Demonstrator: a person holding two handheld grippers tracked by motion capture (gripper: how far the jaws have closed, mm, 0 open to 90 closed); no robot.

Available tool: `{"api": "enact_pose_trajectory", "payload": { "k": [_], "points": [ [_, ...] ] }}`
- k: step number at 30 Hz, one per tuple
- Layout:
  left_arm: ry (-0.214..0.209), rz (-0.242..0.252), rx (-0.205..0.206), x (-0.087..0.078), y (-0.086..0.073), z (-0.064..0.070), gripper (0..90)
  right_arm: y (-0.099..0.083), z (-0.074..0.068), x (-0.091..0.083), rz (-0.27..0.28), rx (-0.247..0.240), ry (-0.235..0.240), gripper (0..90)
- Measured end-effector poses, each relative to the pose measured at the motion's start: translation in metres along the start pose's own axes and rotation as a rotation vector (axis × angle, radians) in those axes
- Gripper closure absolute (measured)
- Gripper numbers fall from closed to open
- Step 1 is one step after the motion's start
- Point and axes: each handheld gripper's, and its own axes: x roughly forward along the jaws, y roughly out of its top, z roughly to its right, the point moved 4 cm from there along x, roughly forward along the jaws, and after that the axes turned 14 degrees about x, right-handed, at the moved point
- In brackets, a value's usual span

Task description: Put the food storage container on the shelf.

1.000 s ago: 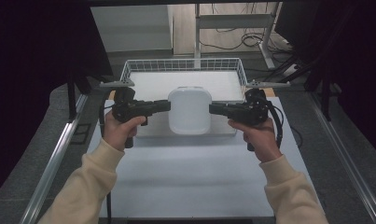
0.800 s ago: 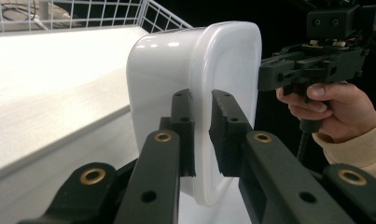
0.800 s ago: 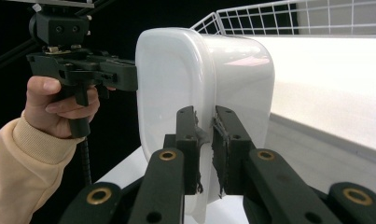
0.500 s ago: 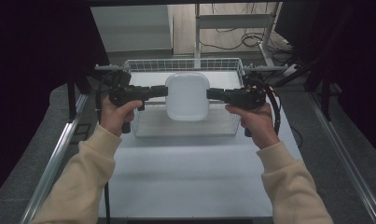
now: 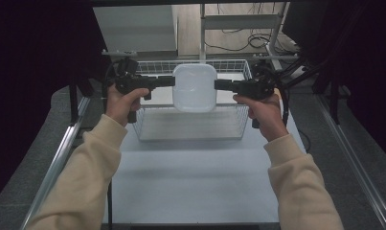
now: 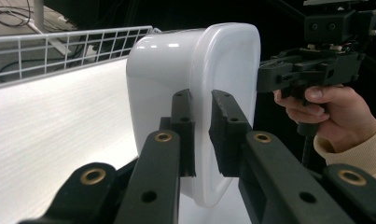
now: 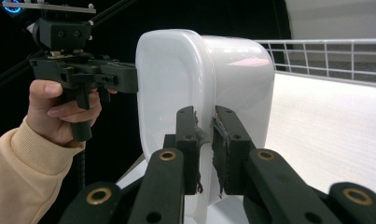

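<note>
Two hand-held grippers, left hand-held gripper [image 5: 170,81] and right hand-held gripper [image 5: 218,85], each pinch an opposite rim of the white tub [image 5: 194,87], sharing its weight and keeping it level above the wire basket [image 5: 188,125] at the worktop's [image 5: 190,177] far edge. Its inside is hidden.

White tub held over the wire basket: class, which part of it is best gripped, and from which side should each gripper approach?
Grip the thin rim of the white tub, one gripper on each opposite side, coming in level from left and right. The rim is a narrow lip that fits between jaws, while the body is too wide. The left gripper and right gripper pinch it so above the wire basket.
</note>
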Motion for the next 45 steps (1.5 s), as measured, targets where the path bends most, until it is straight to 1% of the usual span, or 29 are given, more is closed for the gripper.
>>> {"api": "enact_pose_trajectory", "payload": {
  "k": [5,9,11,12,14,16,17,18,19,20,22,24,27,28,29,30,31,33,35,36,37,38,39,40,41,42,43,44,45],
  "points": [
    [0.009,-0.006,-0.008,0.002,0.004,-0.005,80.6,0.006,0.002,0.002,-0.003,0.001,-0.008,80.6],
    [0.017,-0.016,-0.018,0.003,0.007,-0.01,80.6,0.01,0.007,0.006,-0.004,0.019,-0.002,80.6],
    [0.022,-0.032,-0.038,0.006,0.007,-0.017,80.5,0.013,0.011,0.012,-0.014,0.031,-0.006,80.3],
    [0.021,-0.035,-0.042,0.007,0.006,-0.019,80.6,0.015,0.014,0.014,-0.021,0.04,-0.011,80.3],
    [0.019,-0.037,-0.065,0.01,0.005,-0.024,80.5,0.016,0.017,0.017,-0.031,0.061,-0.014,80.1],
    [0.019,-0.042,-0.076,0.012,0.003,-0.029,80.5,0.019,0.021,0.02,-0.04,0.078,-0.021,79.9],
    [0.019,-0.042,-0.076,0.012,0.003,-0.029,80.5,0.019,0.021,0.02,-0.04,0.078,-0.021,79.9],
    [0.021,-0.052,-0.101,0.015,0.001,-0.035,80.4,0.021,0.025,0.025,-0.051,0.094,-0.034,79.8],
    [0.021,-0.052,-0.101,0.015,0.001,-0.035,80.3,0.021,0.025,0.025,-0.051,0.094,-0.034,79.8],
    [0.032,-0.065,-0.127,0.018,-0.001,-0.04,80.1,0.022,0.029,0.03,-0.069,0.116,-0.048,79.6],
    [0.043,-0.085,-0.136,0.022,-0.003,-0.045,79.8,0.023,0.033,0.034,-0.078,0.132,-0.063,79.4],
    [0.038,-0.081,-0.152,0.023,-0.004,-0.048,79.3,0.024,0.037,0.038,-0.078,0.147,-0.076,79.0],
    [0.03,-0.071,-0.164,0.025,-0.003,-0.053,78.9,0.027,0.045,0.041,-0.07,0.191,-0.057,78.7],
    [0.026,-0.062,-0.175,0.026,-0.003,-0.054,78.5,0.028,0.047,0.042,-0.066,0.204,-0.051,78.3],
    [0.023,-0.062,-0.182,0.027,-0.003,-0.057,78.5,0.028,0.047,0.042,-0.066,0.204,-0.051,78.3],
    [0.026,-0.058,-0.201,0.029,-0.004,-0.061,77.4,0.03,0.052,0.045,-0.063,0.232,-0.045,77.5],
    [0.028,-0.055,-0.213,0.03,-0.004,-0.063,76.7,0.031,0.054,0.046,-0.065,0.246,-0.047,76.9],
    [0.029,-0.053,-0.247,0.033,-0.005,-0.069,75.4,0.031,0.058,0.05,-0.069,0.264,-0.059,75.3],
    [0.027,-0.052,-0.256,0.033,-0.006,-0.071,74.2,0.032,0.061,0.054,-0.068,0.276,-0.065,73.8],
    [0.03,-0.053,-0.286,0.035,-0.007,-0.076,73.2,0.032,0.063,0.056,-0.067,0.289,-0.068,73.1],
    [0.03,-0.053,-0.286,0.035,-0.007,-0.076,72.5,0.032,0.063,0.056,-0.067,0.289,-0.068,73.1],
    [0.029,-0.054,-0.309,0.037,-0.009,-0.08,72.5,0.032,0.064,0.058,-0.066,0.297,-0.069,72.8],
    [0.029,-0.055,-0.318,0.038,-0.01,-0.082,71.3,0.032,0.067,0.06,-0.059,0.309,-0.071,72.5],
    [0.029,-0.056,-0.34,0.039,-0.012,-0.086,70.2,0.033,0.069,0.063,-0.051,0.333,-0.064,72.2],
    [0.029,-0.056,-0.34,0.039,-0.012,-0.086,69.8,0.033,0.069,0.063,-0.051,0.333,-0.064,72.2],
    [0.029,-0.055,-0.362,0.041,-0.013,-0.089,69.8,0.033,0.07,0.064,-0.049,0.343,-0.063,72.1],
    [0.036,-0.058,-0.377,0.043,-0.014,-0.091,68.0,0.033,0.073,0.066,-0.046,0.372,-0.058,72.0],
    [0.036,-0.058,-0.377,0.043,-0.014,-0.091,67.0,0.033,0.073,0.066,-0.046,0.372,-0.058,72.0],
    [0.045,-0.068,-0.387,0.045,-0.015,-0.093,65.8,0.033,0.075,0.069,-0.044,0.392,-0.06,71.9]
  ]
}}
